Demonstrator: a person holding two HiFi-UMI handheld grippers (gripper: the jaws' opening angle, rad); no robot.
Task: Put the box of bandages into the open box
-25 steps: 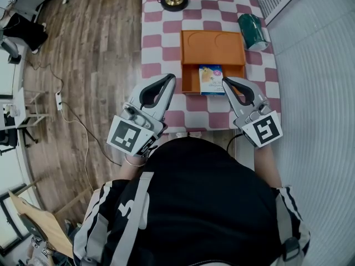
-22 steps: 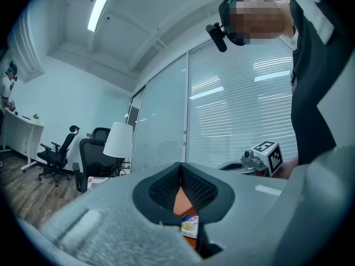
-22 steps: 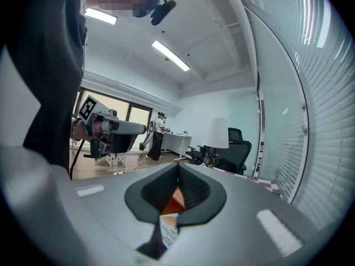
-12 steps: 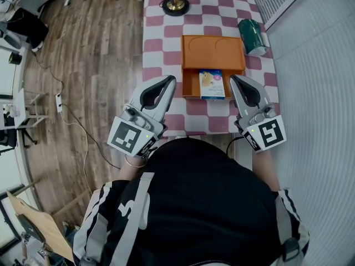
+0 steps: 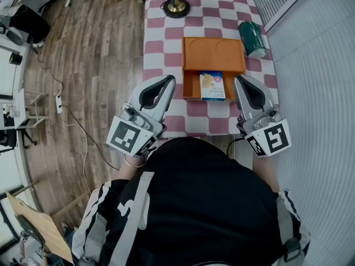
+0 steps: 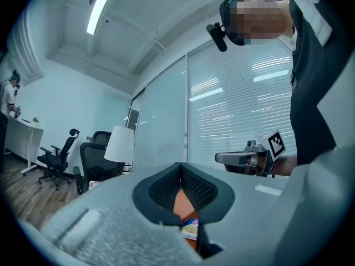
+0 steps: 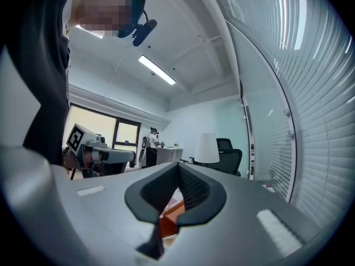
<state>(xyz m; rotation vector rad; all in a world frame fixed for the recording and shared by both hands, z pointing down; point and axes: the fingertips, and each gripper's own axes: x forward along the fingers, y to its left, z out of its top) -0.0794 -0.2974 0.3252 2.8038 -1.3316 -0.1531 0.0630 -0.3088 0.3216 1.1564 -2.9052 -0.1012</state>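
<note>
The orange open box (image 5: 192,81) lies on the checked table (image 5: 163,40), its lid (image 5: 213,47) folded back on the far side. The bandage box (image 5: 211,85), white and blue with a yellow picture, lies flat in the right part of the box's tray. My left gripper (image 5: 171,80) hangs shut and holding nothing just left of the orange box. My right gripper (image 5: 237,79) is shut and holding nothing beside the box's right edge, apart from the bandage box. In the left gripper view the bandage box (image 6: 189,226) shows below the shut jaws (image 6: 180,166).
A lamp with a brass foot (image 5: 176,3) stands at the table's far end. A dark green can (image 5: 252,31) lies at the right edge, behind the orange box. Wooden floor with a cable (image 5: 77,126) lies to the left, a window blind to the right.
My right gripper has drawn back to the right and toward me, away from the bandage box, which stays in the orange box. The left gripper has hardly moved.
</note>
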